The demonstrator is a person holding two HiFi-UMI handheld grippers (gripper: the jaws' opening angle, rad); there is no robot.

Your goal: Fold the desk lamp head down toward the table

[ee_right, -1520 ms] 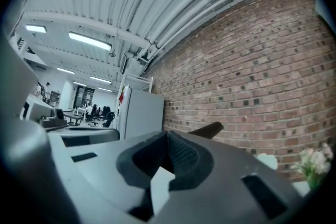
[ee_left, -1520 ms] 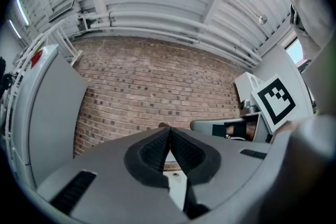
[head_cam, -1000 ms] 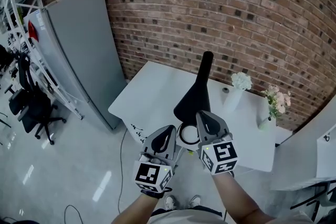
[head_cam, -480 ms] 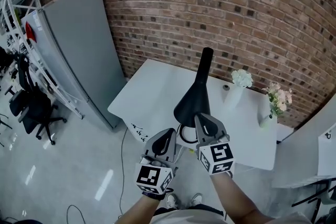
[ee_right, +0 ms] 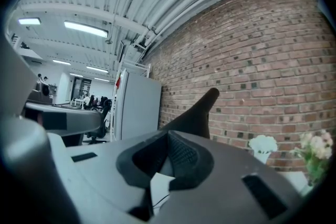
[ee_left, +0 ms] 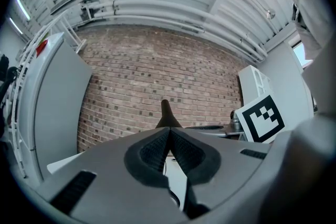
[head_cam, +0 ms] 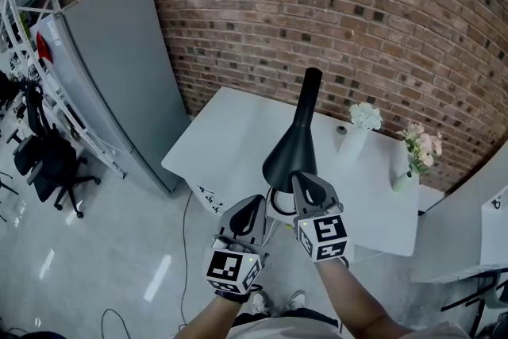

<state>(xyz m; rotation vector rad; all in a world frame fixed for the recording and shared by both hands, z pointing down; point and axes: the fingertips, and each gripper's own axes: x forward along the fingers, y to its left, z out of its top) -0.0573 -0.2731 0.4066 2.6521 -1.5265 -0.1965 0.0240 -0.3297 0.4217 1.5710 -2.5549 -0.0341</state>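
Head view: black desk lamp (head_cam: 295, 140) stands on the white tabletop (head_cam: 226, 135) near its front edge, wide end low, narrow end pointing up in front of the brick wall (head_cam: 357, 12). Right gripper (head_cam: 302, 180) has its tip at the lamp's wide lower end; contact can't be told. Left gripper (head_cam: 252, 204) sits just beside it, lower left, at the tabletop edge, apart from the lamp.

Left gripper view: fingers (ee_left: 152, 152) pressed together, nothing between them, lamp showing beyond the tips.

Right gripper view: fingers (ee_right: 185, 157) meet at the tips, a small gap lower down shows white tabletop, nothing held, lamp just beyond.

White flower vase (head_cam: 359, 131) and pink flower vase (head_cam: 413, 159) stand on the tabletop's right side.
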